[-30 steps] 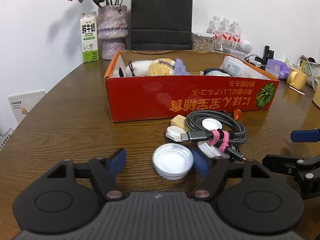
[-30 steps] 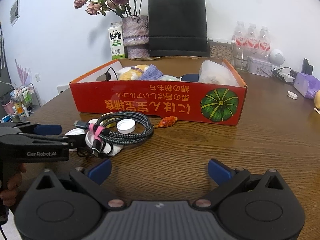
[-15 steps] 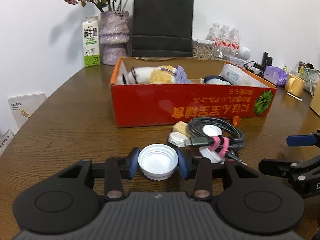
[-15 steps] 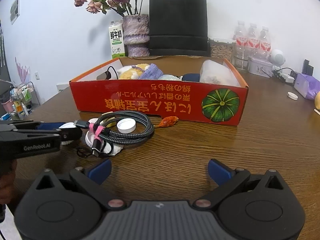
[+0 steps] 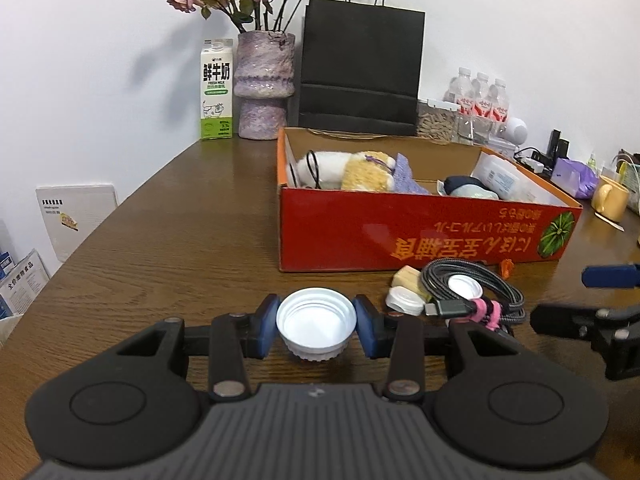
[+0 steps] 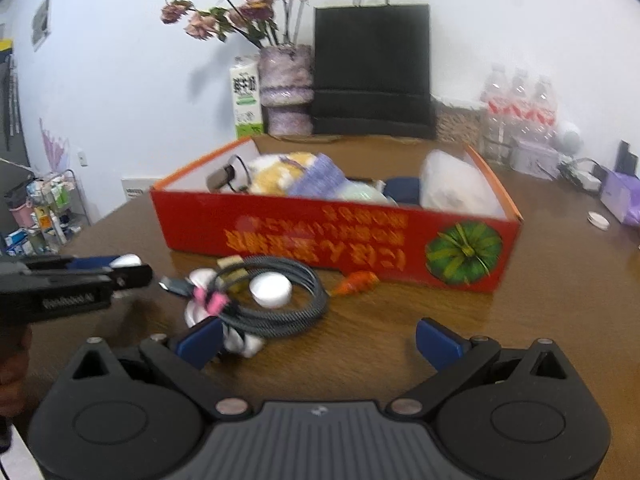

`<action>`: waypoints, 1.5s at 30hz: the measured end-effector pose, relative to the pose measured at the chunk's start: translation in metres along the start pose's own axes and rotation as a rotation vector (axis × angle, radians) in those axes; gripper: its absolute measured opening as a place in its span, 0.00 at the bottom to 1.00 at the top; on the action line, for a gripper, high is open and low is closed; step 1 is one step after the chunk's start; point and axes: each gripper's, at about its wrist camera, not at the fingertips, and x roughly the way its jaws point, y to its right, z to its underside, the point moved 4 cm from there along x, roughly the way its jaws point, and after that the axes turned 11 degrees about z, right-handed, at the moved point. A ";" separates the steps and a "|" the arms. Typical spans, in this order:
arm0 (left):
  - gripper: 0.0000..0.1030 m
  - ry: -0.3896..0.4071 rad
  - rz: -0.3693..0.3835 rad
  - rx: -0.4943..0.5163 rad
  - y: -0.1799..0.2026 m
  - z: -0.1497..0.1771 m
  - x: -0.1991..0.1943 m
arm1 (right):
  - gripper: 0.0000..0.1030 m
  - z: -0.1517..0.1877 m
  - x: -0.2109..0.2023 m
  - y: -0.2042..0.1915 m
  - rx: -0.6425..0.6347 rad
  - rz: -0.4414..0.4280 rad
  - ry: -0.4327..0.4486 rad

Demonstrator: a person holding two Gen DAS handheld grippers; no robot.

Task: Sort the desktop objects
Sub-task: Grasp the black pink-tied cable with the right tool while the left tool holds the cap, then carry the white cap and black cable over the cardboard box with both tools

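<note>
My left gripper (image 5: 316, 328) is shut on a wide white bottle cap (image 5: 316, 322), open side up, held just over the wooden table (image 5: 180, 248). To its right lie a coiled braided cable with a pink tie (image 5: 476, 296), a small white cap (image 5: 464, 286) inside the coil, a white oval piece (image 5: 404, 300) and a beige block (image 5: 406, 278). The red cardboard box (image 5: 420, 236) stands behind them, holding plush and pouches. My right gripper (image 6: 320, 340) is open with nothing between its fingers, close to the cable (image 6: 272, 296). The left gripper (image 6: 120, 268) shows at that view's left edge.
A small orange thing (image 6: 358, 282) lies by the box front (image 6: 320, 236). At the back stand a milk carton (image 5: 216, 88), a purple vase (image 5: 264, 84), a black paper bag (image 5: 360, 68) and water bottles (image 5: 480, 96). A yellow mug (image 5: 610, 200) is at far right.
My left gripper went from open around the wide cap to shut on it, then raised it slightly. The right wrist view has drawn nearer the cable and is blurred.
</note>
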 end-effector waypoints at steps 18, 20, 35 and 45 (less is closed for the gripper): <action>0.40 0.023 -0.001 -0.011 -0.021 -0.008 -0.002 | 1.00 -0.032 0.066 -0.032 0.054 -0.038 -0.216; 0.40 0.021 0.004 -0.012 -0.022 -0.007 0.000 | 1.00 -0.029 0.070 -0.032 0.062 -0.052 -0.233; 0.40 0.030 0.011 -0.012 -0.019 -0.006 -0.008 | 0.36 -0.027 0.050 -0.039 0.029 -0.097 -0.168; 0.40 0.053 0.018 0.009 -0.005 -0.011 -0.019 | 0.16 -0.033 0.023 -0.027 0.101 -0.166 -0.088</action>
